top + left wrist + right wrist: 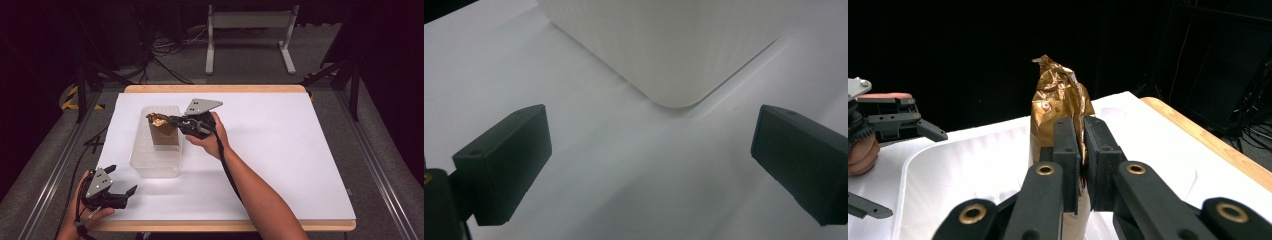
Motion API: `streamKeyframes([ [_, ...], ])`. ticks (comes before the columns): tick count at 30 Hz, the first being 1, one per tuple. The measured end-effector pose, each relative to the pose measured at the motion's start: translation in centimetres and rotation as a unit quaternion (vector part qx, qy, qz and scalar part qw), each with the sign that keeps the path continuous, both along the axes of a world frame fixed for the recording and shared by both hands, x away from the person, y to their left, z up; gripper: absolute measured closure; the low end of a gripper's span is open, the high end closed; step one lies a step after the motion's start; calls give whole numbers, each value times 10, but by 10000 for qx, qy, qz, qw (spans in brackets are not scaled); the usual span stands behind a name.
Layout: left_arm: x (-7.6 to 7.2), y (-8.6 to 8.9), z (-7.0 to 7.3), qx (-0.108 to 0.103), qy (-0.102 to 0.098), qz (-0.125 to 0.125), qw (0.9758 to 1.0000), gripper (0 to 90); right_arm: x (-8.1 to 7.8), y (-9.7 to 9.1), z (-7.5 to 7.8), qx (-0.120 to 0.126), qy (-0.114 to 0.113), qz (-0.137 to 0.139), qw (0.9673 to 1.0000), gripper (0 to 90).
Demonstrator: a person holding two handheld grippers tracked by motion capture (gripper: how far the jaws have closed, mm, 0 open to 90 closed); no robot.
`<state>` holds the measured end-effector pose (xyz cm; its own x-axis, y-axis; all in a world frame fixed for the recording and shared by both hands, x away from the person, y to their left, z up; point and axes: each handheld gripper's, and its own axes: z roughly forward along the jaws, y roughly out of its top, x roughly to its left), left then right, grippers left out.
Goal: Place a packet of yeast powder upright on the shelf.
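The right gripper [176, 121] has its jaws pressed together on the crumpled gold top of a paper bag [162, 131], which stands upright inside a clear plastic tub [156, 165] on the left half of the table [280, 150]. In the right gripper view the jaws pinch the bag [1058, 100] just below its twisted peak, with the white wall of the tub [948, 170] around it. The step in hand looks like either setting the bag down into the tub or lifting it out; I cannot tell which from this moment alone, nor whether the bag's base rests on the tub's floor.

The left gripper [122, 181] sits at the near left corner of the table, jaws spread wide and holding nothing. In its own view it points at a near corner of the tub [674, 60], close but apart from it.

If the bag is being placed, the next move calls for letting go and drawing the right gripper up and back to the right, clear of the tub's rim. If it is coming out, a straight lift is needed so the bag clears the walls.

The right half of the table is wide open room. The left gripper is near the table's near and left edges, so it has little slack there
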<state>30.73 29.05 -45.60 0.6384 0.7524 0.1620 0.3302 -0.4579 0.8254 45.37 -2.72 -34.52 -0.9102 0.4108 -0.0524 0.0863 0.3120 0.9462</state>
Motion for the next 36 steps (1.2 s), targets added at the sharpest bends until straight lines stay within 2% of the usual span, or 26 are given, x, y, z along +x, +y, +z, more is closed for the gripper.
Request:
streamKeyframes([
  [6,0,0,0,10,4,-2,10000,38,-2,2,1,-102,-64,-10,9999,792],
  [7,0,0,0,13,0,5,10000,38,-4,3,2,-180,-124,-63,9997,779],
  [13,0,0,0,20,-1,0,10000,38,-7,8,5,-366,-215,-127,9990,651],
  [14,0,0,0,18,2,0,10000,38,-7,8,5,-366,-215,-127,9990,651],
  [15,0,0,0,12,5,-6,10000,38,-8,9,5,-416,-250,-218,9986,580],
  [19,0,1,0,6,3,-8,10000,38,-9,10,7,-589,-296,-383,9971,464],
  [23,0,0,0,32,-5,3,10000,38,-10,8,8,-651,-230,-442,9966,429],
  [27,0,0,0,72,-15,12,10000,38,-14,7,9,-854,-257,-432,9951,441],
  [33,1,-1,0,113,-18,-16,9999,38,-20,4,11,-1310,-311,-477,9898,402],
  [36,2,-2,0,145,-23,-10,9999,38,-23,0,14,-1592,-375,-705,9840,382],
])
